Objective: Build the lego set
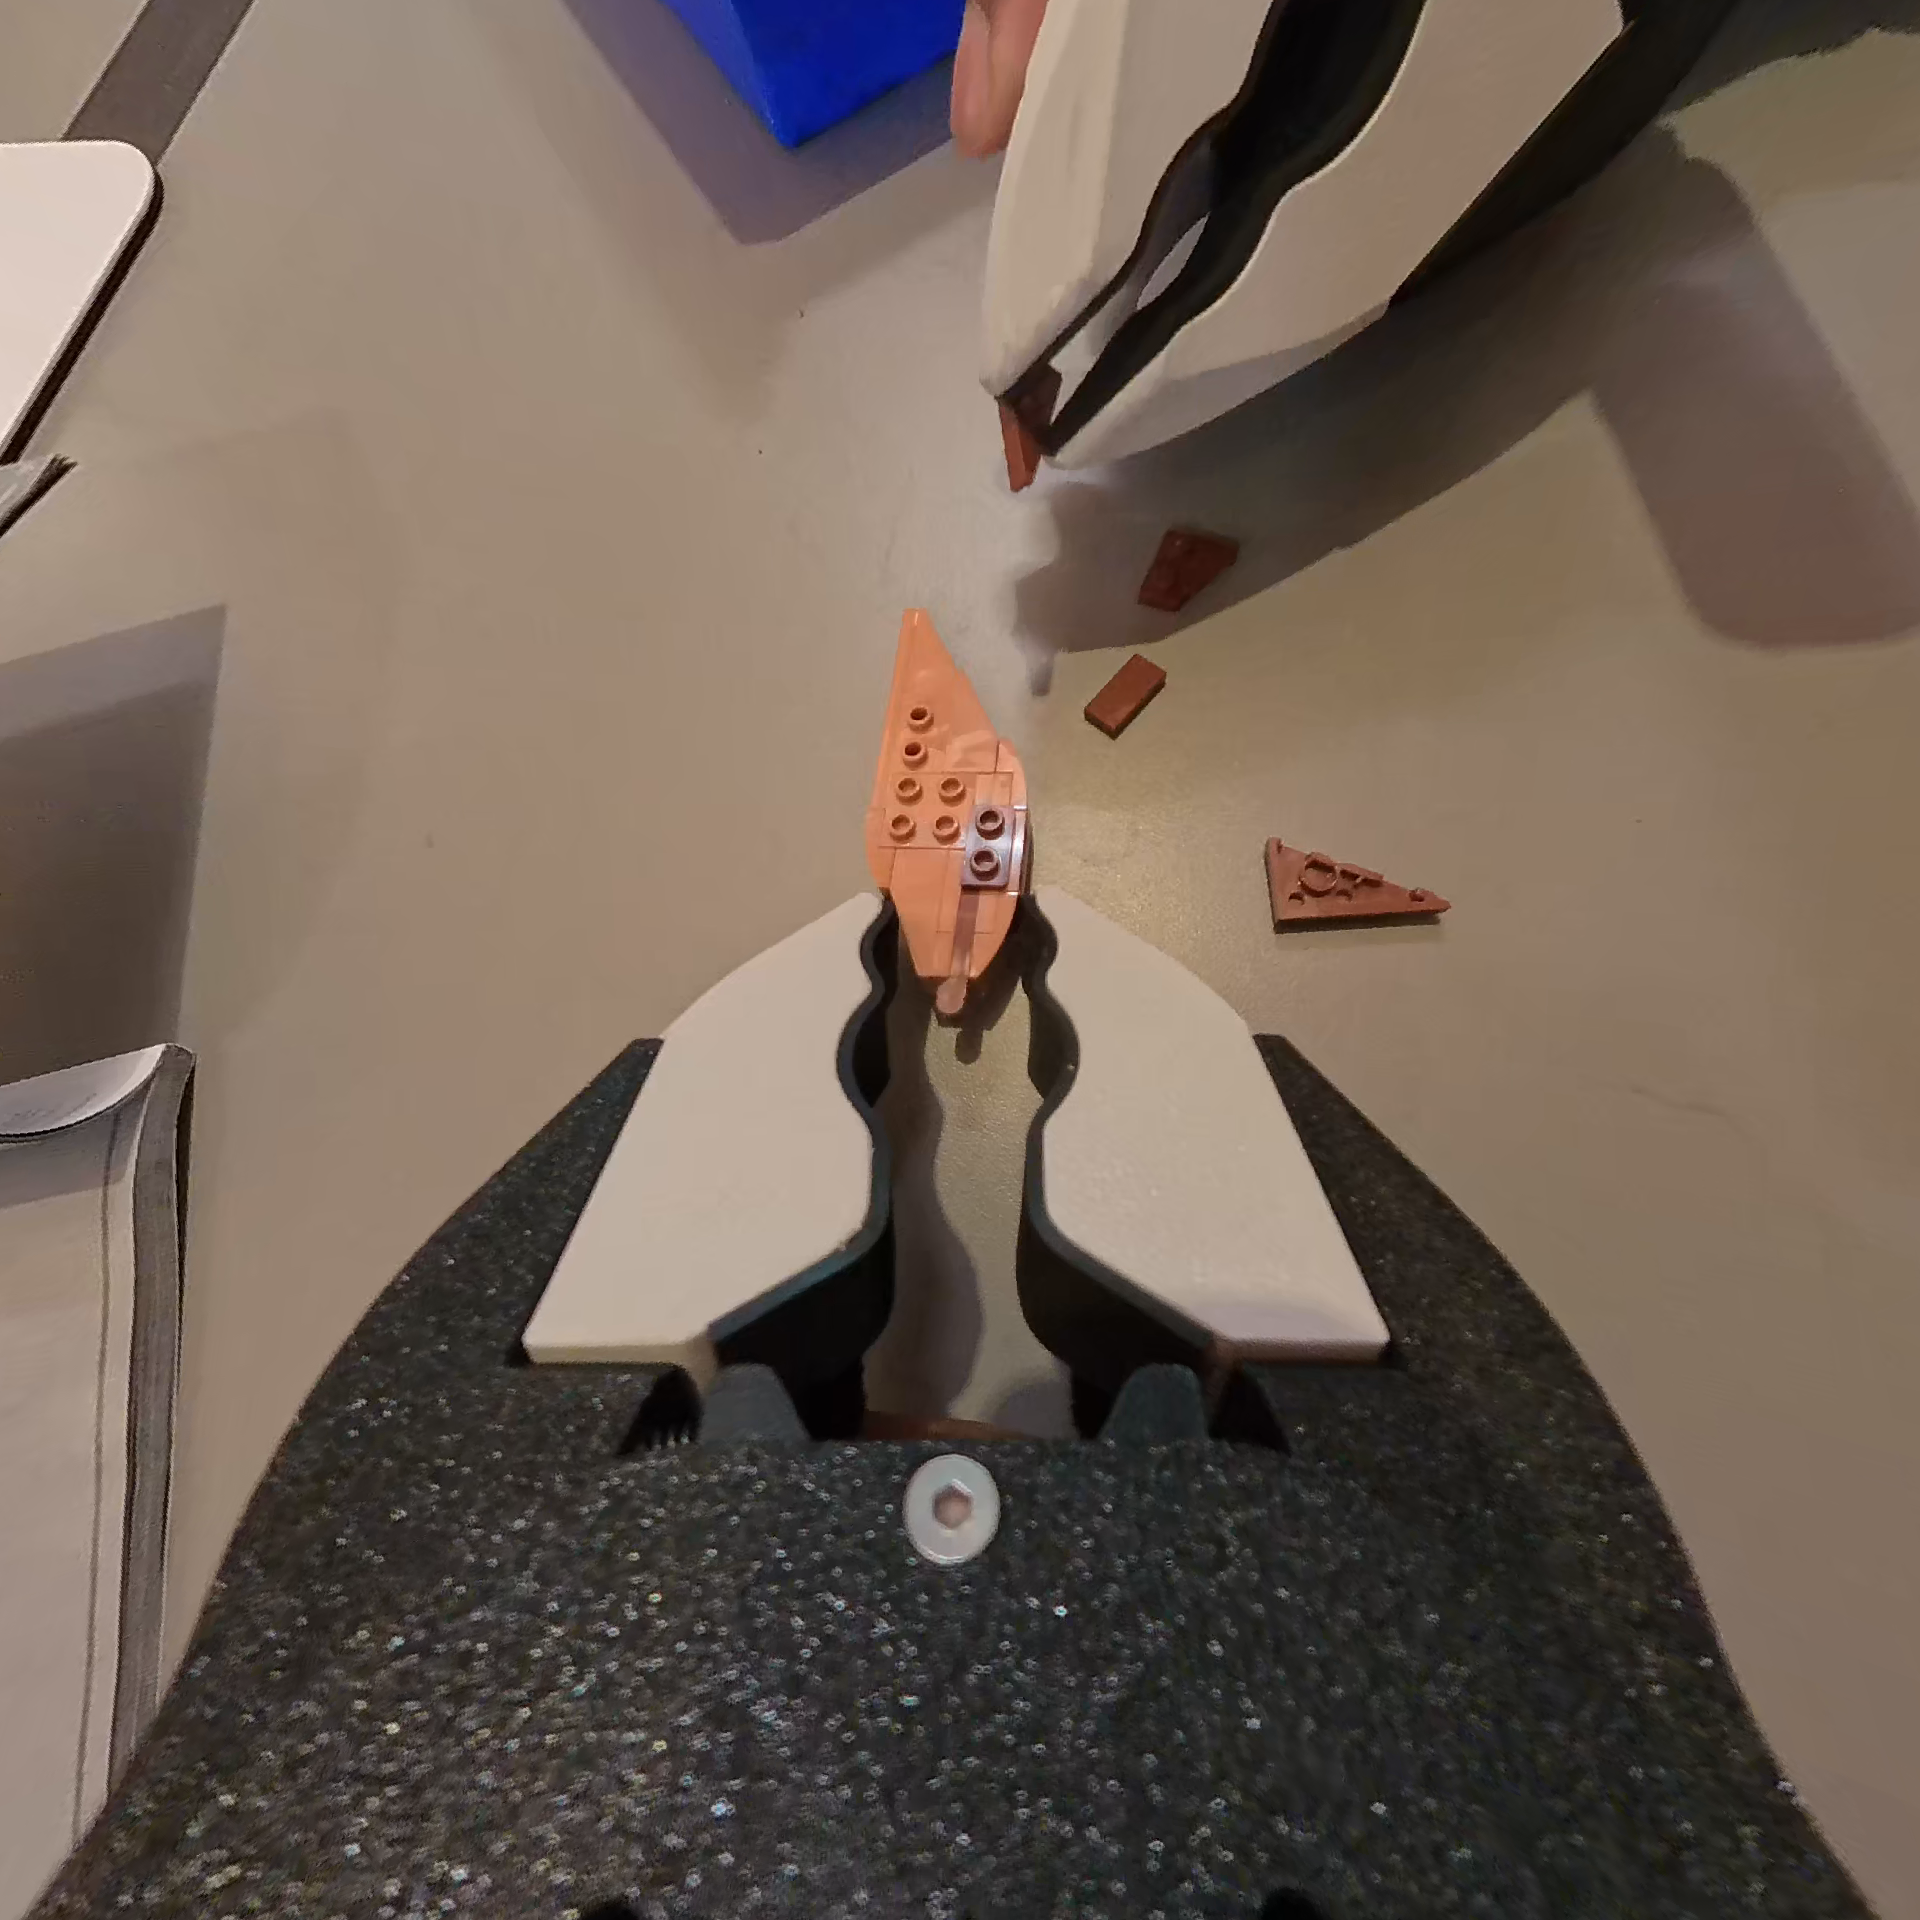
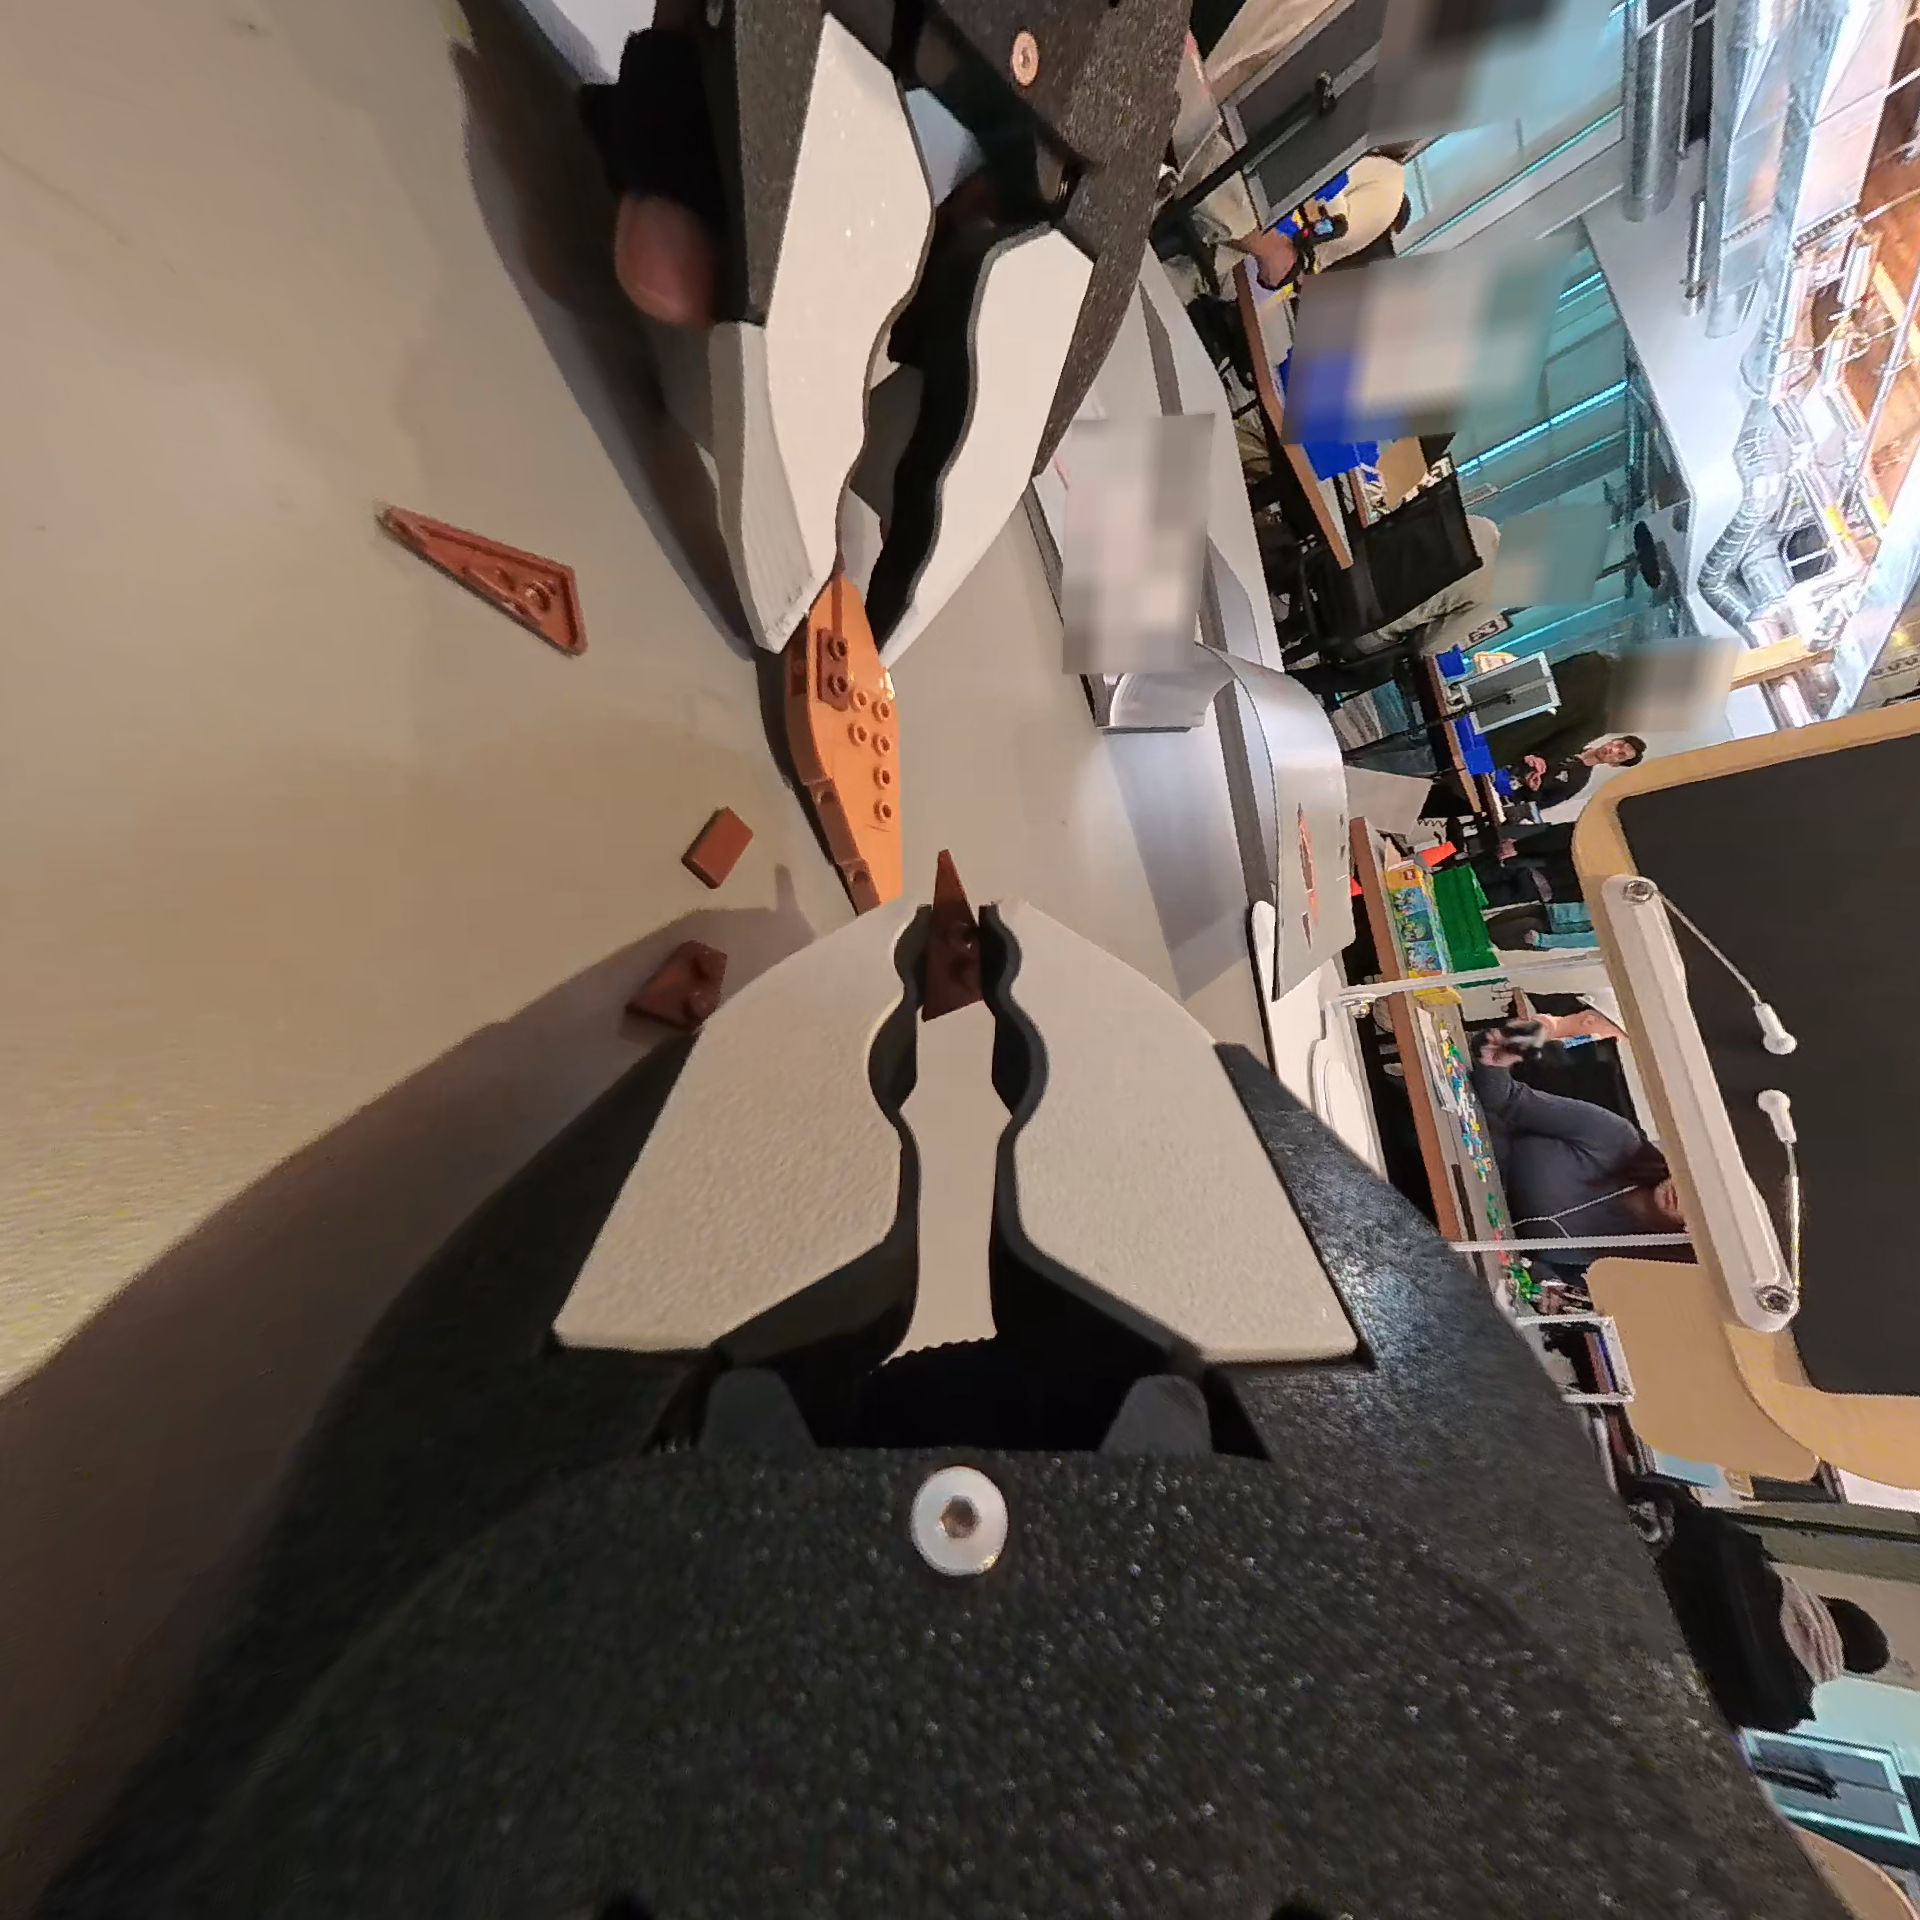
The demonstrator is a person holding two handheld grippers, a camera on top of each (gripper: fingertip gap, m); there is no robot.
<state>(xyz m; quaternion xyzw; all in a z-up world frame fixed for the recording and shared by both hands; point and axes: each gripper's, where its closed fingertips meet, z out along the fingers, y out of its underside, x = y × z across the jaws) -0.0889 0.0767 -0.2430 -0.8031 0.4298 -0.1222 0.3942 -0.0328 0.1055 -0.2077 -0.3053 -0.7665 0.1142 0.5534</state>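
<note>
Left tongs (image 1: 951, 914) clamp the orange assembly (image 1: 940, 800) by its rear; its long axis points straight ahead. Right tongs (image 2: 951, 914) pinch a brown wedge plate (image 2: 951, 951), tip forward.

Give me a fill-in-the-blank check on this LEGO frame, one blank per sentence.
1. The left hand-held gripper is shut on the ___-coloured assembly.
2. The right hand-held gripper grips a small dark ___ wedge piece.
3. Besides the held piece, ___ loose brown pieces lie on the table.

Missing words: orange; brown; three
</note>
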